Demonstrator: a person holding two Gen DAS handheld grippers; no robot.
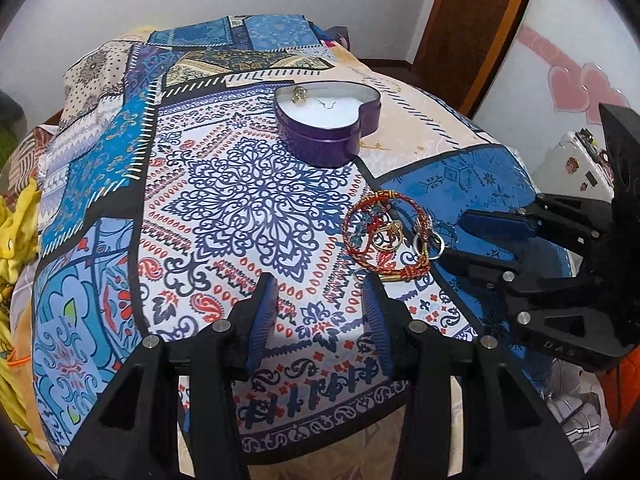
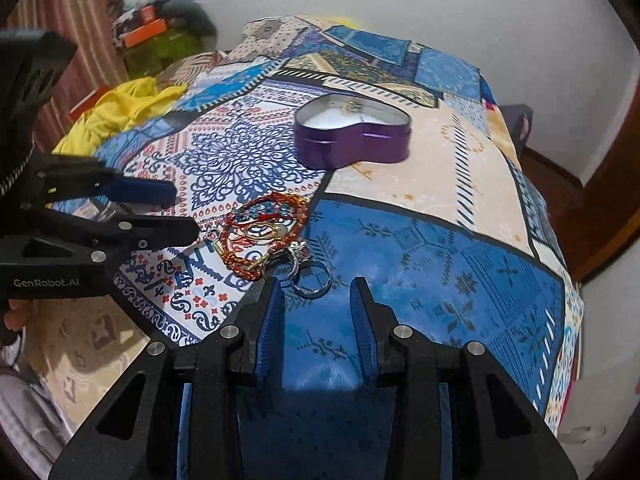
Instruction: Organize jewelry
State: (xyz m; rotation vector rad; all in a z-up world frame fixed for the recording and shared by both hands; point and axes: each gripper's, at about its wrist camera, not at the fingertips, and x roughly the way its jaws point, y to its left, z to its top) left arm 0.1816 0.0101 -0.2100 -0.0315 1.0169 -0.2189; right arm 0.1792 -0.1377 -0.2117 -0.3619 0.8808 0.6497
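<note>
Picking step: you're lining up on the jewelry pile, with the box waiting beyond.

Left wrist view: your left hand-held gripper (image 1: 320,308) is released at lower centre, level over the bench (image 1: 240,200), short of the red bracelets (image 1: 384,236) right of centre; the purple heart box (image 1: 328,120) sits upper centre, a few pieces already inside. Right wrist view: your right hand-held gripper (image 2: 318,312) hangs released, tilted down just beside the silver ring (image 2: 314,280) at centre. Next, I'd judge, you close squarely on one ring without dragging the tangle.
</note>
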